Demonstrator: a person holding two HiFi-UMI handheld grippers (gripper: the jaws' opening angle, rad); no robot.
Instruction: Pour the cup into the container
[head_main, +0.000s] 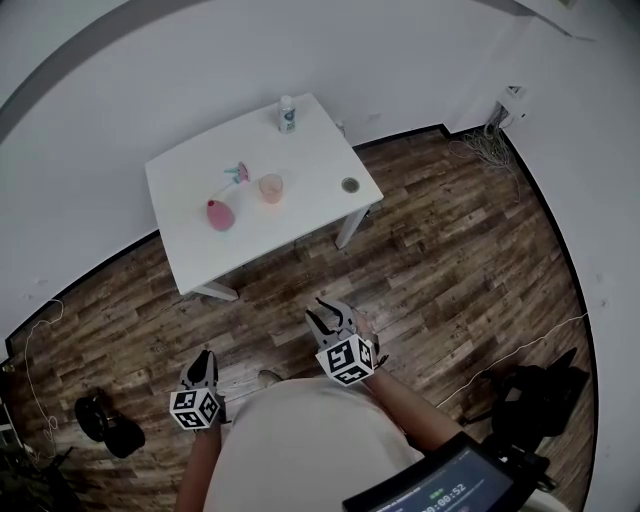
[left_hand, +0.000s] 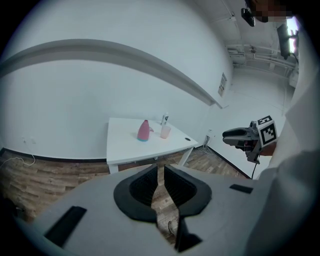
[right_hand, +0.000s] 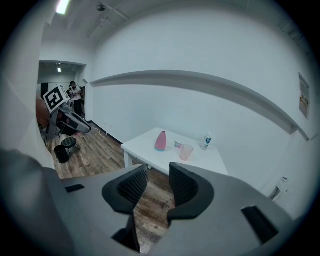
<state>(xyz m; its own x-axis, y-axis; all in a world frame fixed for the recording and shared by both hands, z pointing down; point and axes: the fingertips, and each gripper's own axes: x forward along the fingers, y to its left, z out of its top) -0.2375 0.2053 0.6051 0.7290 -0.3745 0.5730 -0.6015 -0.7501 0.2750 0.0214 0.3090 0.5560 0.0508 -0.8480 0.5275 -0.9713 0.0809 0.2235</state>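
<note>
The person stood on the wooden floor, well apart from the white table, with both grippers held close to the body. The left gripper had its jaws pressed almost together, with only a thin slit between the pads and nothing in it. The right gripper had its jaws a little apart, and only bare floor showed through the gap. Both pointed toward the table.

The pale pink cup stood upright near the middle of the table. The pink container stood near it, on its left in the head view and not touching it. A small pink and blue thing lay just behind them. A small bottle stood at the table's far edge, and a small round thing lay near its right edge.
</note>
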